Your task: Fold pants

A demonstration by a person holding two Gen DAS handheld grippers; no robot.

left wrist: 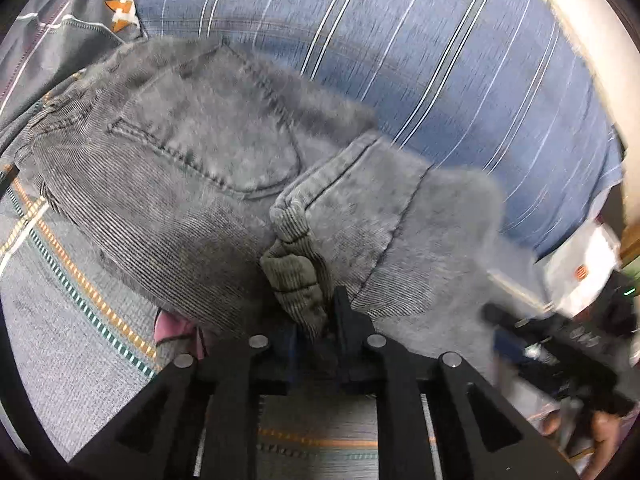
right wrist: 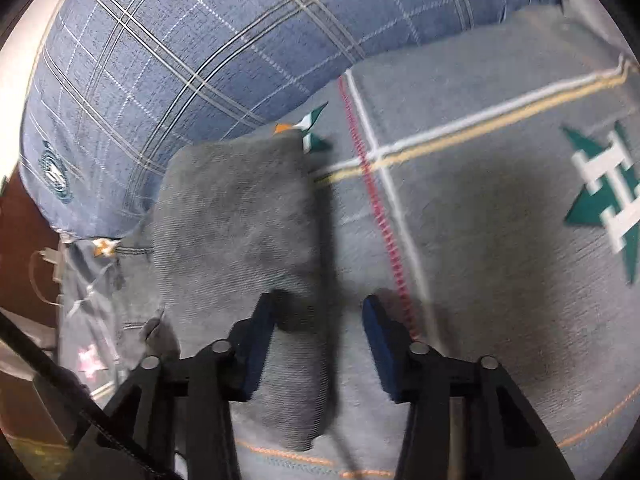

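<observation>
Two tongs, two jobs: my left tongs (left wrist: 316,320) were clamped on a bunched fold of the grey corduroy pants (left wrist: 192,160), heaped half-folded on the bed (right wrist: 480,220); my right tongs (right wrist: 320,332) hung wide, gripping nothing. Squaring and flattening looked left.

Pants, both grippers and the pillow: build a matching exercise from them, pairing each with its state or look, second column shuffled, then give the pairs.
Column one:
1. left gripper
2. right gripper
3. pants
4. pillow

Column two:
A. blue with a crossing-line check
B. grey corduroy, lying bunched on the bedcover
C. shut on a fold of fabric
D. open, one finger over the grey cloth

Pairs: 1-C, 2-D, 3-B, 4-A
</observation>
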